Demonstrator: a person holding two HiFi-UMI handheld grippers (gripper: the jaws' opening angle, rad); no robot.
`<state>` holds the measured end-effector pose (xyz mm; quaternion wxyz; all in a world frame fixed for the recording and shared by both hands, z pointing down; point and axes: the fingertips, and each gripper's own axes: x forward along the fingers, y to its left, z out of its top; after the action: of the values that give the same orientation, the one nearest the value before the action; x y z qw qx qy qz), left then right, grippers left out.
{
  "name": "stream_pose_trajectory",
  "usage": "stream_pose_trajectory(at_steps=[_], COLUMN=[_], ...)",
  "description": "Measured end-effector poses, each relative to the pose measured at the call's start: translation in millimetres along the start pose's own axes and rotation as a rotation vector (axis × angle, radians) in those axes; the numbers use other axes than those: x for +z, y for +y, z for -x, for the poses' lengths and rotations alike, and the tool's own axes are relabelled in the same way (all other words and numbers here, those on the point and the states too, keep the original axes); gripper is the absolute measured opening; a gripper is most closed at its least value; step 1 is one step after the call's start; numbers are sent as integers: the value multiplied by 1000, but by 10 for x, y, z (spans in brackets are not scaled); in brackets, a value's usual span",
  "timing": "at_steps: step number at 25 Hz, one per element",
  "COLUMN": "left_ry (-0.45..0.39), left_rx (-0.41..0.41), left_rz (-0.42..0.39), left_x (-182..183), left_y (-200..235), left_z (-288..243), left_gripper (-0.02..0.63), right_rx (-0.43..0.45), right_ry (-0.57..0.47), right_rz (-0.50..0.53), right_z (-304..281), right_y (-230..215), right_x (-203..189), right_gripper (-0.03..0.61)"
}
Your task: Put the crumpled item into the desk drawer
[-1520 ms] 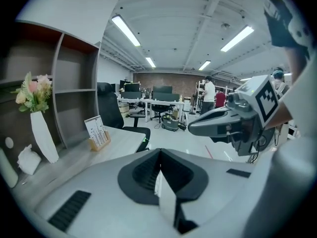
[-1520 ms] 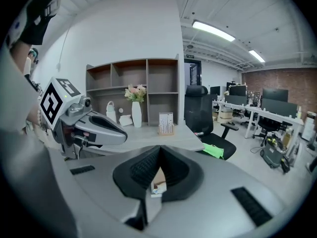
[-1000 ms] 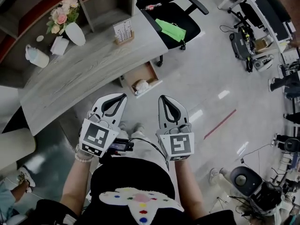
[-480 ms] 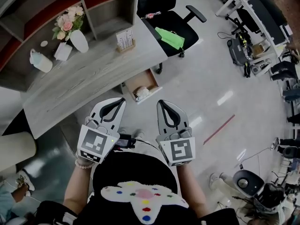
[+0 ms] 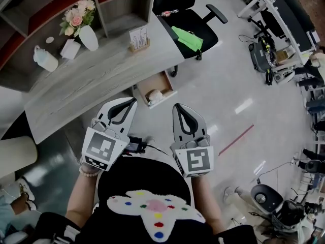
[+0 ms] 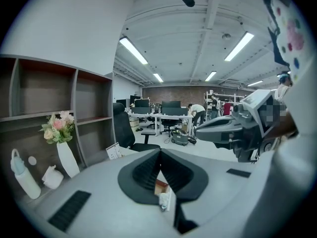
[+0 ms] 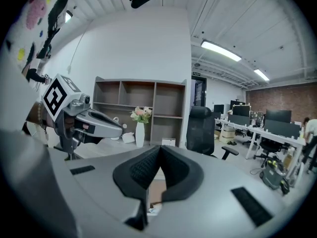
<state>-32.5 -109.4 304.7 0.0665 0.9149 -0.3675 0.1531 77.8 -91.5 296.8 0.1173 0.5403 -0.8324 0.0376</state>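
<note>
**Crumpled item looks like it's already in the drawer**

Closest in, the left hand-held gripper (image 5: 131,104) and right hand-held gripper (image 5: 177,109) sit up by the person's chest. Each has its jaws pressed together with nothing between them. My guess is they're parked clear because the drop is done.

Past them, the drawer (image 5: 152,83) stands pulled out from under the tabletop (image 5: 101,72), open side up. The crumpled item (image 5: 154,96) lies inside, toward the front end. It's a small pale lump, so I can't pick out a long axis or which way it points.
</note>
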Motion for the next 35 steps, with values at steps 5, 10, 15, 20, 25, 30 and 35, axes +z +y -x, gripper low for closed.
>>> stream_pose_trajectory(at_steps=[5, 10, 15, 20, 25, 30, 35], left_ry=[1, 2, 4, 7, 12, 16, 18], left_rx=[-3, -6, -8, -14, -23, -30, -41], left_rz=[3, 3, 5, 5, 7, 8, 6], left_x=[-22, -24, -43, -52, -69, -86, -94], left_y=[4, -10, -20, -57, -69, -86, -107], left_z=[-16, -30, -28, -26, -18, -21, -35], left_gripper=[11, 11, 11, 11, 11, 11, 11], right_rx=[-3, 8, 14, 26, 33, 40, 45], right_ry=[1, 12, 15, 18, 23, 29, 34], right_rz=[5, 25, 34, 44, 49, 57, 61], right_z=[-6, -8, -17, -21, -38, -43, -52], right_y=[6, 31, 52, 87, 126, 148, 162], right_x=[1, 41, 17, 18, 14, 3, -9], right_gripper=[5, 5, 5, 5, 5, 3, 5])
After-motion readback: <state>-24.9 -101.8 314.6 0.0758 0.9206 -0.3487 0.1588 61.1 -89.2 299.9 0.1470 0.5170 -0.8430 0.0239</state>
